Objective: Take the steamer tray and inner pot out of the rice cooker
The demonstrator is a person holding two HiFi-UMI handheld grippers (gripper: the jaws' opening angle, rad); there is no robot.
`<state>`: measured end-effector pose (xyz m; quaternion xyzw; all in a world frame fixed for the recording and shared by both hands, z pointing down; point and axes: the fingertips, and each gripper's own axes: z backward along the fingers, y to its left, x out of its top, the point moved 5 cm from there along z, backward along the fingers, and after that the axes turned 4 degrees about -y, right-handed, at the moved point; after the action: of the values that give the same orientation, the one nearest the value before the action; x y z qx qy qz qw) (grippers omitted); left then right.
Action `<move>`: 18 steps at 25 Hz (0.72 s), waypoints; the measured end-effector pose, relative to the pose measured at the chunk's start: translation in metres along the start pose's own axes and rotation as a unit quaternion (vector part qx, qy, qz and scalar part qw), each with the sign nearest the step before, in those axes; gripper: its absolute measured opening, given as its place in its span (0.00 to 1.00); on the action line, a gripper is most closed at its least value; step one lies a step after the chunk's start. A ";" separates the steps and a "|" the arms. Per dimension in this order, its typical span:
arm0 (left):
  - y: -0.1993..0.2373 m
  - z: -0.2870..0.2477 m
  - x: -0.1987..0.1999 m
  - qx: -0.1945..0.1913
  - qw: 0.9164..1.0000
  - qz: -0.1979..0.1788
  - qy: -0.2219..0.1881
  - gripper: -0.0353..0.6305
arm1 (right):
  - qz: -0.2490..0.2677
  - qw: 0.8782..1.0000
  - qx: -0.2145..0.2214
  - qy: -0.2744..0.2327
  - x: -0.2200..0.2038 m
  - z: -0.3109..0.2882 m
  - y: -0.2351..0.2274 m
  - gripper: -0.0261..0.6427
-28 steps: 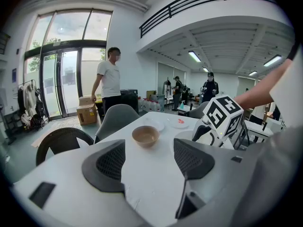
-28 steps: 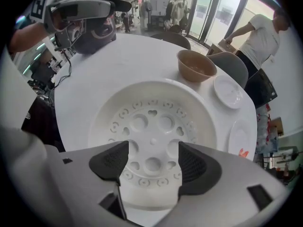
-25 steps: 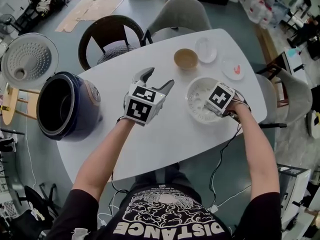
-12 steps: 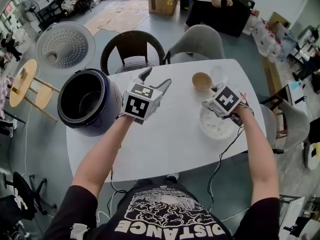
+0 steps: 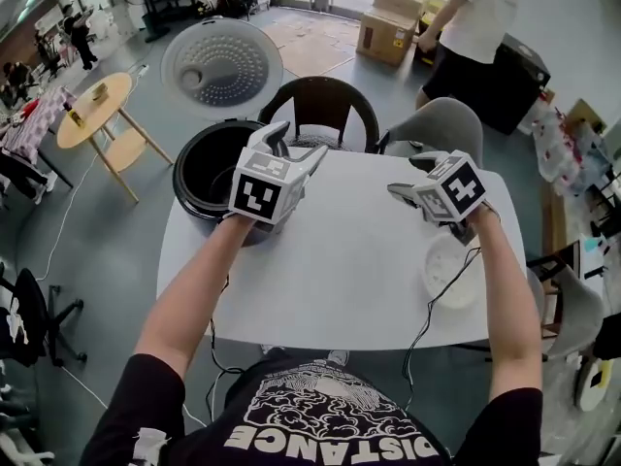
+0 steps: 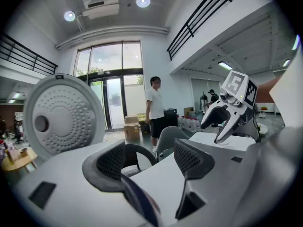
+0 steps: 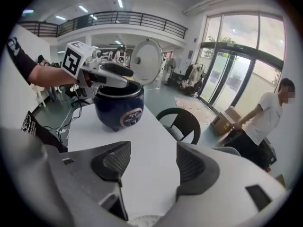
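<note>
At the right edge of the bench (image 5: pixel 330 280), towards its near corner, the white steamer tray (image 5: pixel 454 272) is seen lying flat. Just beyond it the right gripper (image 5: pixel 406 179) is held in the air, its fingers (image 7: pixel 111 162) spread apart with nothing between them. The left gripper (image 5: pixel 299 146) is likewise spread and empty, by the rice cooker (image 5: pixel 186 190), which is set at the far left corner with its lid (image 5: pixel 221 61) raised.
</note>
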<state>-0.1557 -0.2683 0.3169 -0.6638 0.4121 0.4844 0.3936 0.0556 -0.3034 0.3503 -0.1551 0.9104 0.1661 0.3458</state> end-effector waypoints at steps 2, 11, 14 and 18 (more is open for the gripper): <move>0.024 0.021 -0.003 0.024 1.000 0.005 -0.001 0.52 | 0.013 1.000 0.014 -0.020 0.029 -0.011 0.012 0.51; 0.125 0.115 -0.035 0.118 0.992 0.041 0.004 0.52 | 0.022 0.990 0.106 -0.092 0.131 -0.074 0.086 0.50; 0.153 0.144 -0.048 0.137 0.989 0.060 0.012 0.52 | 0.011 0.985 0.136 -0.103 0.155 -0.092 0.108 0.50; 0.189 0.178 -0.069 0.122 0.986 0.111 0.017 0.52 | -0.027 0.978 0.171 -0.119 0.182 -0.113 0.140 0.50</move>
<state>-0.4009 -0.1592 0.3209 -0.5689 0.5460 0.4598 0.4086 -0.1950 -0.2546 0.3332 -0.0971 0.8730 0.0161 0.4778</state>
